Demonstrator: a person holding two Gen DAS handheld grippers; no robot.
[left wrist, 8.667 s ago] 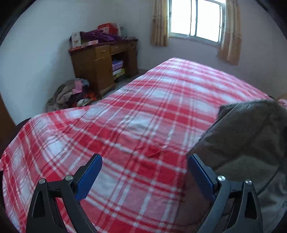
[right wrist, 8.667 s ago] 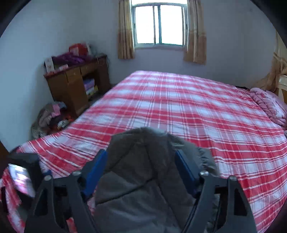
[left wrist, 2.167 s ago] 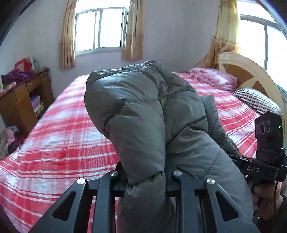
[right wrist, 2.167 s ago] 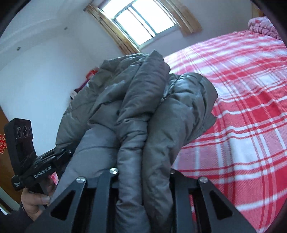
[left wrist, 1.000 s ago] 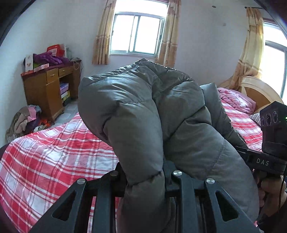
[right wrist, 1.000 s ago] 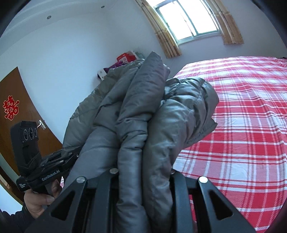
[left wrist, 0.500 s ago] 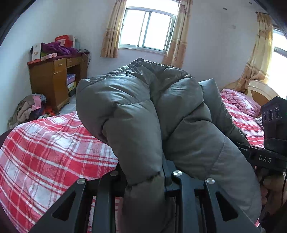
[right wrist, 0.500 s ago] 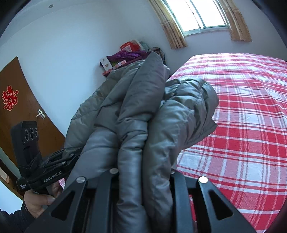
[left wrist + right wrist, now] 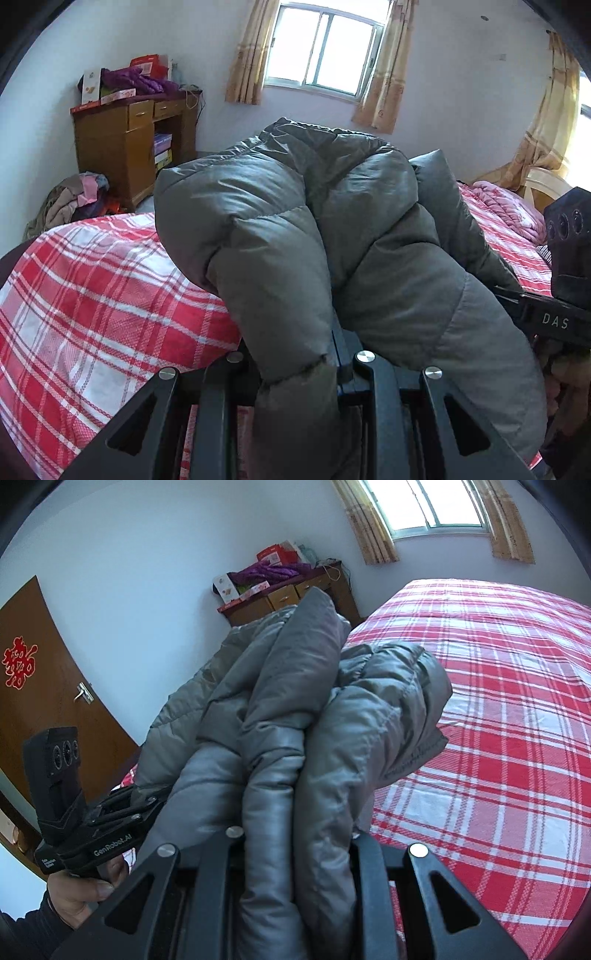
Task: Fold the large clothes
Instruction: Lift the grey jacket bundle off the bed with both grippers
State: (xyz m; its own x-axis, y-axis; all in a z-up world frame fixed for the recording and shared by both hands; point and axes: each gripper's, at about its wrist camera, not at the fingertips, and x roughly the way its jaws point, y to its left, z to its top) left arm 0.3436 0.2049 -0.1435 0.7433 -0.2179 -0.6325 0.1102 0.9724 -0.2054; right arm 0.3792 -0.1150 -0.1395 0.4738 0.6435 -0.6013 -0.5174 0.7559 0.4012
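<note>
A grey puffer jacket (image 9: 332, 236) is bunched up and held in the air over the bed with the red plaid cover (image 9: 92, 288). My left gripper (image 9: 295, 365) is shut on a thick fold of it; the fingertips are buried in fabric. My right gripper (image 9: 295, 834) is shut on another bundle of the jacket (image 9: 295, 716). Each gripper shows in the other's view: the right one at the right edge (image 9: 554, 321), the left one at the lower left (image 9: 107, 842), both pinching the jacket's ends.
A wooden desk (image 9: 125, 147) piled with boxes and purple cloth stands by the far wall, with a heap of clothes (image 9: 74, 203) on the floor beside it. A pink quilt (image 9: 506, 210) lies near the headboard. A brown door (image 9: 48, 686) is at the left.
Both grippers keep their hold on the jacket. The views have swung left and down a little, bringing the desk and the bed's near corner more into sight.
</note>
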